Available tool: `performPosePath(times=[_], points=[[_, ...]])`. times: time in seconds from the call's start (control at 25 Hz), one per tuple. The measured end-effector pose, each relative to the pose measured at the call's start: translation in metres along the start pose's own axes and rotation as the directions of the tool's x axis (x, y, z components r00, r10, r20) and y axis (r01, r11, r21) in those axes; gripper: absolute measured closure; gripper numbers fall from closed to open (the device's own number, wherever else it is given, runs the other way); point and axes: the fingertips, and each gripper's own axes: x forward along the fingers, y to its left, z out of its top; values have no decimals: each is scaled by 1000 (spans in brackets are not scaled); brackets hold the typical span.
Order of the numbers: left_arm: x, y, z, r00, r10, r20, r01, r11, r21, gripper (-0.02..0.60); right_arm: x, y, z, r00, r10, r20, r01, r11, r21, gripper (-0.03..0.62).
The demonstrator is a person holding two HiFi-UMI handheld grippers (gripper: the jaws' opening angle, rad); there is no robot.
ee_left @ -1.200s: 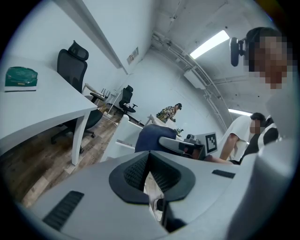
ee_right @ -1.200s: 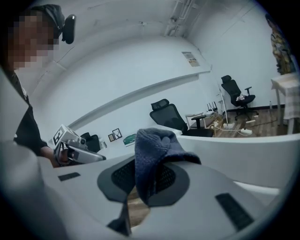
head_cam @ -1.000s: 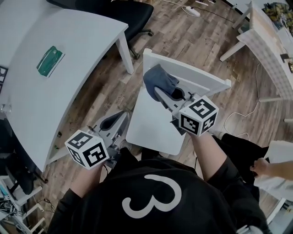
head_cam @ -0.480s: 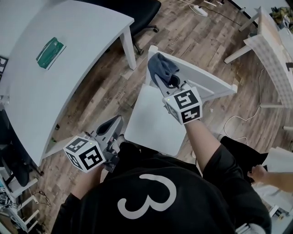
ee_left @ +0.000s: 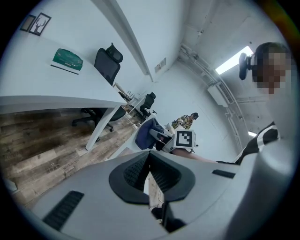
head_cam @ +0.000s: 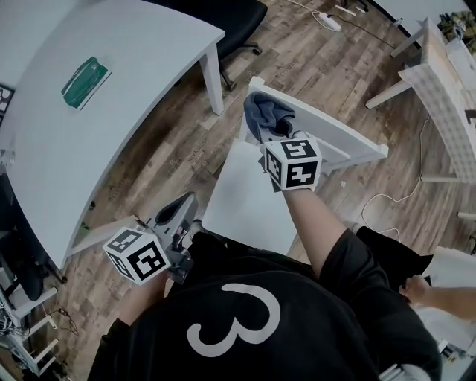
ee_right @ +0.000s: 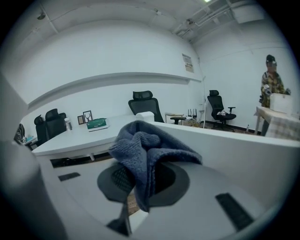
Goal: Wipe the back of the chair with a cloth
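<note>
Head view shows the right claw (head_cam: 262, 136) clamped on the blue cloth (head_cam: 265, 113), which rests against the left end of the white chair back (head_cam: 338, 134). The left claw (head_cam: 181, 208) hangs low beside the seat (head_cam: 245, 201), its jaws together and holding nothing.

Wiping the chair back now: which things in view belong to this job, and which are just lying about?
In the job:
blue-grey knitted cloth, clamped in the right gripper
white wooden chair back

Lying about:
green flat packet on the white table
black office chair
white power strip
left gripper, shut, empty
</note>
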Motion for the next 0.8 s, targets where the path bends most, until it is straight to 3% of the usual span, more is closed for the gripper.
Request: performPosePath(times=[0.8], points=[[0, -4, -3, 1000, -5, -2, 5, 1000, 3, 568, -5, -13, -5, 999, -44, 12, 44, 997, 60, 542]])
